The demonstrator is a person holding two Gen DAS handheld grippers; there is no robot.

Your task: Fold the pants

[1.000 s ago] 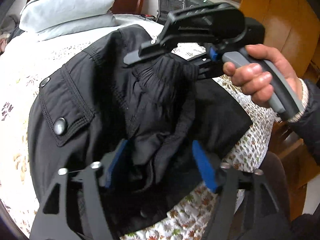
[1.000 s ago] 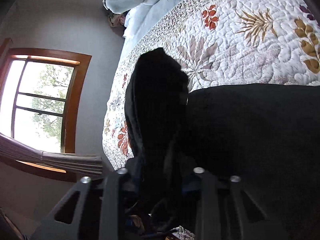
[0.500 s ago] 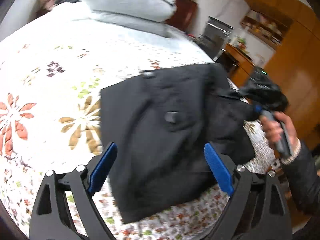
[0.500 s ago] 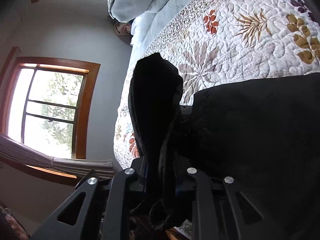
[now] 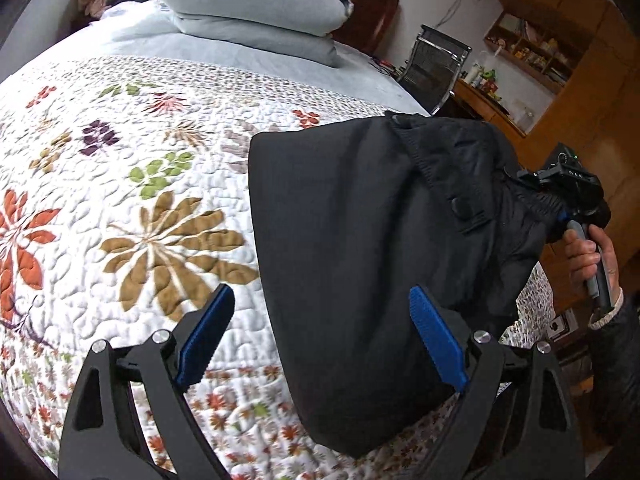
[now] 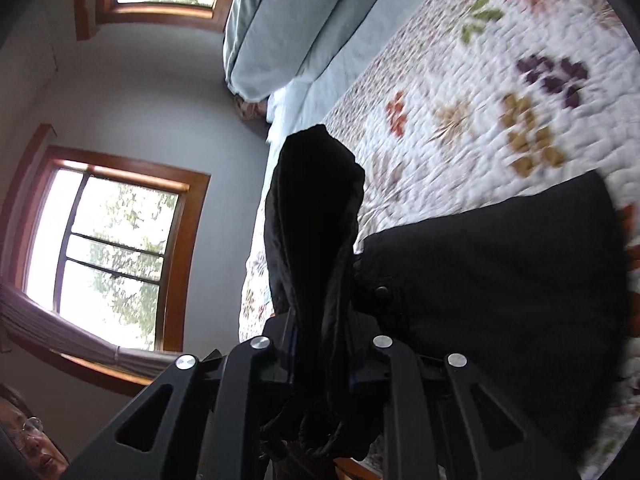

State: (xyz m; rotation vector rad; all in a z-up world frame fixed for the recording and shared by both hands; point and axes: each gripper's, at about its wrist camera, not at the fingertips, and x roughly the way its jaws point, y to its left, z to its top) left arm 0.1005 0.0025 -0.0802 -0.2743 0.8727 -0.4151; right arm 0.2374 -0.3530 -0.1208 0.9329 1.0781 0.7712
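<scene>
Black pants lie folded on the floral quilt, near the bed's right edge. My left gripper hovers open over their near left edge; its blue pads touch no cloth. At the far right a hand holds my right gripper, which is clamped on the pants' bunched end. In the right wrist view that gripper is shut on a thick wad of black fabric standing up between the fingers. The rest of the pants spreads out to the right.
Folded pale blue bedding is stacked at the head of the bed. Beyond the bed's right edge stand a mesh chair, a desk and a wooden cabinet. Two wood-framed windows are on the far wall.
My left gripper let go of the pants, opened wide and drew back to the left. My right gripper kept its hold and pulled the bunched end toward the bed's right edge.
</scene>
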